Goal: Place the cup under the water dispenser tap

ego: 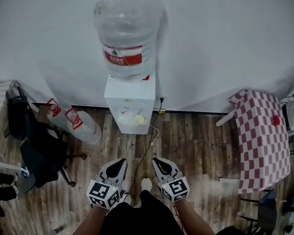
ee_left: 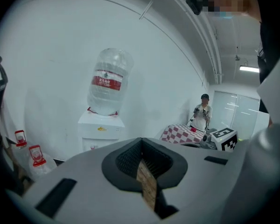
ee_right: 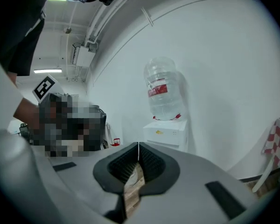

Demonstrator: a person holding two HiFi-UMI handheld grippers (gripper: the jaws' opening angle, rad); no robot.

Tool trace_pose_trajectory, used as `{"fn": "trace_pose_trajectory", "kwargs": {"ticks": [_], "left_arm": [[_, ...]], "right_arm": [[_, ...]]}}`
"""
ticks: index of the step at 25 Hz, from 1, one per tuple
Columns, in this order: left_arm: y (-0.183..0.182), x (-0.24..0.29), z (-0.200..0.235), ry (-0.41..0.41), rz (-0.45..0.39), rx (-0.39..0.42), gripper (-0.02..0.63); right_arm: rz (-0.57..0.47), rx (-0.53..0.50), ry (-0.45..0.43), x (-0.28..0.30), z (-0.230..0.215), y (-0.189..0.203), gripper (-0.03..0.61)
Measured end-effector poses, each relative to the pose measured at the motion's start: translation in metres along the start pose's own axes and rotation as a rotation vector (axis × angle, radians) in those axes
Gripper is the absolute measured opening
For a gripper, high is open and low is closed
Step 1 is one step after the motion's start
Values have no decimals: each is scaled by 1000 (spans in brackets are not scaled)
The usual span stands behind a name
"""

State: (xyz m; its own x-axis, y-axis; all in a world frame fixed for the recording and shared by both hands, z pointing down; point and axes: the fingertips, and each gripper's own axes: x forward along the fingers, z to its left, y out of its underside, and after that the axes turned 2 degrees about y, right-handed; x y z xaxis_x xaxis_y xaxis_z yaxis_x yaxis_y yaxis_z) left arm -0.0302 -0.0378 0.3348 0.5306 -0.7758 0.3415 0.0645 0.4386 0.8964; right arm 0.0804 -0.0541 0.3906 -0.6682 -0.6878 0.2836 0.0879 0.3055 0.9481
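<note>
A white water dispenser (ego: 130,102) stands against the far wall with a big clear bottle (ego: 127,33) on top; it also shows as the dispenser (ee_left: 101,132) and the dispenser (ee_right: 166,134) in the gripper views. Something pale yellow (ego: 138,119) sits in its tap recess. A small red thing (ego: 276,120), perhaps the cup, lies on the red-checked table (ego: 262,146). My left gripper (ego: 118,164) and right gripper (ego: 159,163) hang side by side over the floor, well short of the dispenser. The left gripper (ee_left: 141,141) and the right gripper (ee_right: 138,146) are both shut and hold nothing.
Two spare water bottles (ego: 71,119) lie on the wood floor left of the dispenser. A black chair (ego: 34,146) stands at the left. A cable (ego: 149,146) runs from the wall toward me. A person (ee_left: 203,113) stands beyond the checked table (ee_left: 179,133).
</note>
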Motion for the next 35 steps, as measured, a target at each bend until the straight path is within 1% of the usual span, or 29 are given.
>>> {"fn": "trace_pose_trajectory", "kwargs": {"ticks": [6, 11, 16, 18, 21, 24, 29, 35], "left_arm": [[-4, -51, -12, 62, -45, 39, 14], [-4, -102, -12, 85, -92, 66, 14], [5, -145, -12, 135, -123, 47, 14], [8, -158, -14, 144, -128, 56, 14], [11, -173, -18, 156, -126, 82, 14], [16, -184, -16, 157, -118, 84, 14], [16, -195, -11, 138, -133, 75, 14], [14, -196, -9, 88, -146, 75, 14]], "right_arm": [[-59, 40, 53, -45, 41, -20, 25], [-115, 75, 82, -78, 86, -33, 25], [-160, 100, 113, -103, 123, -38, 25], [-171, 114, 134, -111, 134, -36, 25], [-190, 139, 171, -123, 144, -36, 25], [-210, 146, 183, -131, 151, -40, 25], [-216, 124, 172, -139, 156, -47, 25], [-200, 111, 150, -143, 151, -47, 23]]}}
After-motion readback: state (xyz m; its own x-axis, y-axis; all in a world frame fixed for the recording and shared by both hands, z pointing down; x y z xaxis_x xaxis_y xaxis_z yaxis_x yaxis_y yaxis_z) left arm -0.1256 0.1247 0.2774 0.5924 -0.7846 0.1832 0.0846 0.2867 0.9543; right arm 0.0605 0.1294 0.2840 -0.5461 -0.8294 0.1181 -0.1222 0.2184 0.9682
